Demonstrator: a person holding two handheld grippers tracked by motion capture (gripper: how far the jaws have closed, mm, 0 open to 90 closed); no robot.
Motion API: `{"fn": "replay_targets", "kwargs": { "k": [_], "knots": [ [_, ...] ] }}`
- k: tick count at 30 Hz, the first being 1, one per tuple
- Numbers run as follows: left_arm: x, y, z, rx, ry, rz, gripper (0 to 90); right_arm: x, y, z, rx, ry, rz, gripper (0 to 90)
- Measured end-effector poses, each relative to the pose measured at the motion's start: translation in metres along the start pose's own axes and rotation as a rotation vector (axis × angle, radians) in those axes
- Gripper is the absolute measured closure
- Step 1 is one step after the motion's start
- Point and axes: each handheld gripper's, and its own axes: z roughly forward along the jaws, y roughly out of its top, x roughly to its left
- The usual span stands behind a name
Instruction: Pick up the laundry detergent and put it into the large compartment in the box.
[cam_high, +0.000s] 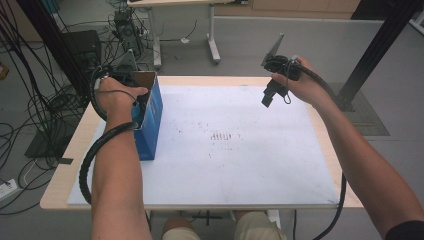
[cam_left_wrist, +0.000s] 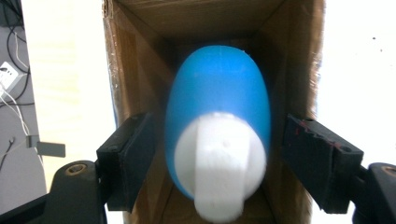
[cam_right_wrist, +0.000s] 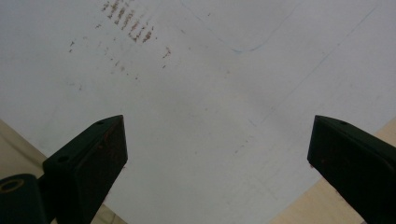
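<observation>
A tall blue box (cam_high: 150, 125) with a brown cardboard inside (cam_left_wrist: 140, 56) stands at the left of the white mat (cam_high: 240, 150). My left gripper (cam_high: 142, 100) points down into its open top. In the left gripper view a blue bottle (cam_left_wrist: 219, 93) with a white cap (cam_left_wrist: 219, 172) sits inside the box, between the jaws of the left gripper (cam_left_wrist: 219, 154). A small gap shows on each side of it, so the jaws are open. My right gripper (cam_high: 270, 95) hangs open above the mat's far right part, and the right gripper (cam_right_wrist: 217, 154) has nothing between its jaws.
Brown smudges (cam_high: 222, 136) mark the middle of the mat. The wooden table edge (cam_high: 65, 165) shows around the mat. Cables and equipment (cam_high: 60, 75) lie on the floor to the left, and a black post (cam_high: 380, 45) rises at the right.
</observation>
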Motion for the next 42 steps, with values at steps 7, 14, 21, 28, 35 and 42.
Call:
{"fn": "replay_targets", "kwargs": {
  "k": [7,14,21,28,35,42],
  "knots": [
    [-0.003,-0.003,-0.026,-0.003,-0.004,0.053,21.7,-0.002,0.001,0.0,-0.002,0.002,0.008,4.8],
    [-0.021,-0.006,-0.056,-0.017,-0.02,0.182,16.6,-0.005,0.004,0.003,0.002,0.007,0.02,4.7],
    [-0.049,-0.016,-0.077,-0.053,-0.023,0.399,12.9,-0.01,0.004,0.004,-0.002,0.012,0.044,4.5],
    [-0.089,-0.026,-0.084,-0.031,0.0,0.631,9.9,-0.017,0.004,0.005,-0.001,0.023,0.075,4.5],
    [-0.126,-0.034,-0.085,-0.004,-0.026,0.842,9.2,-0.021,0.008,0.01,0.008,0.039,0.092,4.6],
    [-0.164,-0.046,-0.084,-0.006,-0.063,1.06,7.4,-0.025,0.009,0.014,0.006,0.042,0.112,4.5]
  ]
}}
